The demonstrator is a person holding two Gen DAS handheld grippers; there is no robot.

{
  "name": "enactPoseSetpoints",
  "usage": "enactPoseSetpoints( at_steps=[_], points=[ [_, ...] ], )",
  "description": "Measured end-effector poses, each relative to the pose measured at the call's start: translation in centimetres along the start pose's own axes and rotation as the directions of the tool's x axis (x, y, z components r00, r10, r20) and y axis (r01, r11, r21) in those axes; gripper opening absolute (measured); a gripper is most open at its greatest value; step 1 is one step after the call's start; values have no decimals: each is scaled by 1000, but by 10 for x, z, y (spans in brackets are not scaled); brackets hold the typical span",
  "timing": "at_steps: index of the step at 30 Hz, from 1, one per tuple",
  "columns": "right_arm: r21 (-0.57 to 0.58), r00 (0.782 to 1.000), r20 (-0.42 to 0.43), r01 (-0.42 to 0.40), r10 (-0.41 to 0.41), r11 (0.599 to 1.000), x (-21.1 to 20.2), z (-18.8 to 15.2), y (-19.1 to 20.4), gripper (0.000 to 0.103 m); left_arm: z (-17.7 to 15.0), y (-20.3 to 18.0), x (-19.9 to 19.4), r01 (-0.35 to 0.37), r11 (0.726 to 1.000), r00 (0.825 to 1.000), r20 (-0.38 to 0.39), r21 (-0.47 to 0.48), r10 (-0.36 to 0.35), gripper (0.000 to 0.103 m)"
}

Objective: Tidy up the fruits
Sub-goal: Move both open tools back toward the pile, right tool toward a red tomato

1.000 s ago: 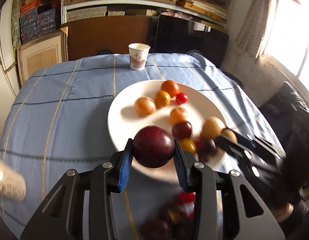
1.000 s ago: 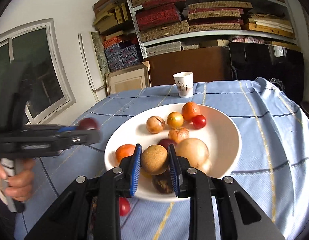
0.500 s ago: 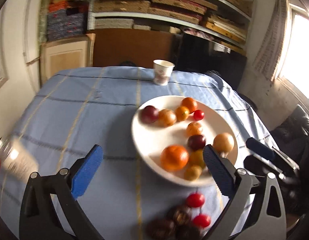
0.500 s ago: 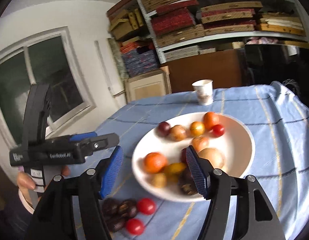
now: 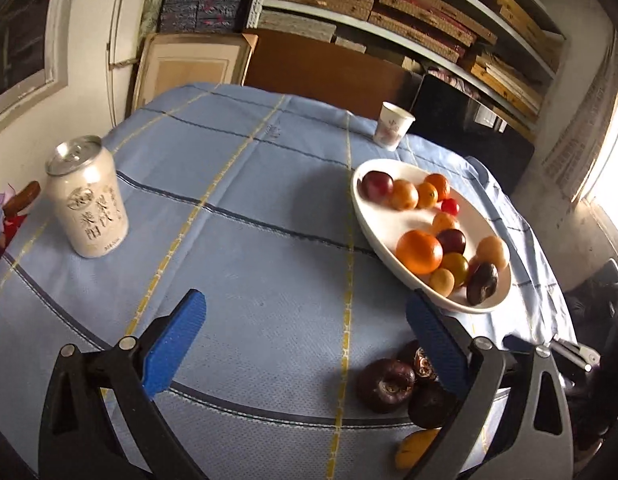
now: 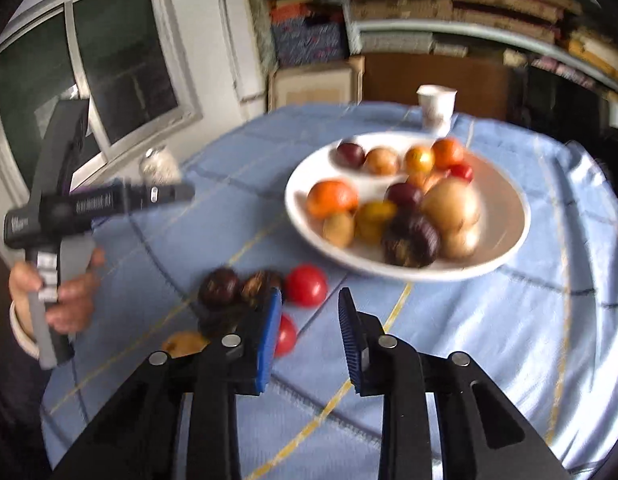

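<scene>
Blue checked tablecloth point(image 5: 245, 240) over a round table, shelves of stacked boxes behind

- Far left: white drink can point(image 5: 87, 204), upright, well apart from the fruit. Not part of the job
- Left gripper point(image 5: 305, 304): blue pads spread wide, nothing between them, over bare cloth. Seen from the right wrist, a person's hand point(image 6: 65, 296) holds it up on the left side of the table
- Loose fruit at the near table edge: a huddle of dark purple wrinkled fruits point(image 5: 385, 386) touching one another, a small yellow fruit point(image 5: 415, 446) just below them, and two round red tomatoes point(image 6: 306, 290) beside the cluster
- Right gripper point(image 6: 309, 298): jaws closing, gap narrow, nothing between them. Left pad sits just in front of the tomatoes
- Beyond: white ceramic plate point(image 5: 405, 224), already carrying oranges, plums and brown fruit, crowded on its near side, bare towards the back. White paper cup point(image 5: 393, 126) behind it

Judgement: step in hand looks like fetching the next loose piece for the plate. To do it well:
- reopen the right jaws before descending
- straddle one tomato only, pads on its widest line
- squeeze lightly, since tomato skin is slick and soft
- take the outer tomato so the neighbours are not nudged off the edge
- set it down on the bare rear part of the plate, where it should not roll the pile
</scene>
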State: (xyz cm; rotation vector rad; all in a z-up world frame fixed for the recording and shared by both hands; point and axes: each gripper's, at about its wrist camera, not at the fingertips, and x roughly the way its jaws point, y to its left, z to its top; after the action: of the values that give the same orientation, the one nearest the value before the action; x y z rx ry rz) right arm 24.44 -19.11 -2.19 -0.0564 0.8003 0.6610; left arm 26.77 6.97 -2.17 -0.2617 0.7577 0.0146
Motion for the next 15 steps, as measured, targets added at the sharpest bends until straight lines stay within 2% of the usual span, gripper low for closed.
enactPoseSetpoints(
  at_steps=[6,15],
  points=[
    [-92,997,-75,-25,18,995,11,-11,19,30,-3,-12,-8,-56,995,998,42,79,53,98],
    [-151,993,-114,8,-26,989,26,-18,35,30,-4,-17,-14,-40,995,998,43,94,36,98]
  ],
)
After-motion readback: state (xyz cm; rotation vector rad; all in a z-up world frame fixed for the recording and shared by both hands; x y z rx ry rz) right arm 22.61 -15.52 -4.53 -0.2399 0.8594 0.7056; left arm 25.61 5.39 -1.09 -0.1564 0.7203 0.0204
